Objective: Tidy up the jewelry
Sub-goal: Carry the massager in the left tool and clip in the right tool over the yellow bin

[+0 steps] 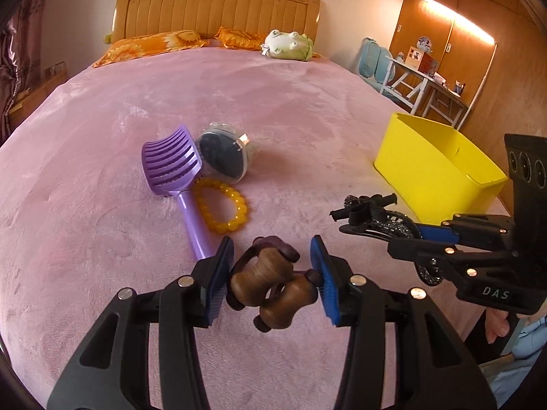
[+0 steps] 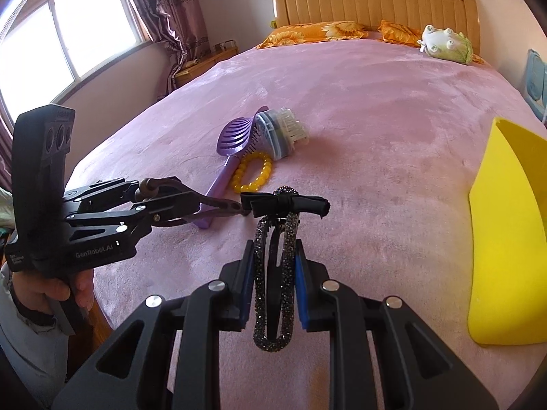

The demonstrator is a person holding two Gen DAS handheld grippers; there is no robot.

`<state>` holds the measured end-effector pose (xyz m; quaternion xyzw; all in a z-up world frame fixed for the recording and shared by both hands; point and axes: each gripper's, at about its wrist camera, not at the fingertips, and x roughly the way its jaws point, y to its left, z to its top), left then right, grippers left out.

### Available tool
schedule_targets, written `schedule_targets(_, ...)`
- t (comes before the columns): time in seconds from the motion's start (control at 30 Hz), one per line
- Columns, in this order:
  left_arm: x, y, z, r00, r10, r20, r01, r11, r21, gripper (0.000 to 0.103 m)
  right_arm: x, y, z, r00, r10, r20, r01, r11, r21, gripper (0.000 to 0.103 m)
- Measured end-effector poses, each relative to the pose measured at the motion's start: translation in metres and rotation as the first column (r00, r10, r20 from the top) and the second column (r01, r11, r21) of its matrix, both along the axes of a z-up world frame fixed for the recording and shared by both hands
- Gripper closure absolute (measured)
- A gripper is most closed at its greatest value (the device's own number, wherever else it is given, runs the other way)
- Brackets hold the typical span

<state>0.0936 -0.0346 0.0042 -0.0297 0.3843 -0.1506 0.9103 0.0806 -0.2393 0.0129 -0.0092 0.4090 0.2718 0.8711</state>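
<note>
The left tongs are clamped on a brown wooden bead bracelet, both blue pads pressing its sides, and carry it clear of the bed. The right tongs stand narrow, pinched on a glittery dark hair clip with a black bow at its far end.

Both hands are loaded, so the step in hand looks like the carry to the yellow bin, which sits on the bed just beyond and to the right of the right tongs. The next move probably calls for swinging each load over the bin's rim and releasing it above the open top, the right tongs first since they are nearer. The left tongs need to pass across without snagging the clip.

Ahead and left of the left tongs, a purple brush, a round clear-cased brush and a yellow bead bracelet lie bunched together and touching; they are not yet put away.

The surface is a soft pink plush bedspread, so things sink a little. Beyond are orange pillows, a plush toy and a wooden headboard; a curtained window is at left, a desk and wardrobe at right.
</note>
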Motion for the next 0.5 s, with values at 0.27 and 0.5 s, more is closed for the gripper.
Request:
schedule_targets(0.27,-0.006,-0.018,0.024,0.999,-0.019,0.05,0.019,1.0,0.005,0.057,-0.008,-0.024,0.008,0.999,-0.03,0.016,0.03,0.998,0.048,0.08)
schedule_targets(0.5,-0.009,-0.037,0.036,0.996,-0.051,0.068,0.05,0.998,0.024,0.057,-0.013,-0.034,0.011,0.999,-0.035,0.021,0.033,0.997,0.076,0.08)
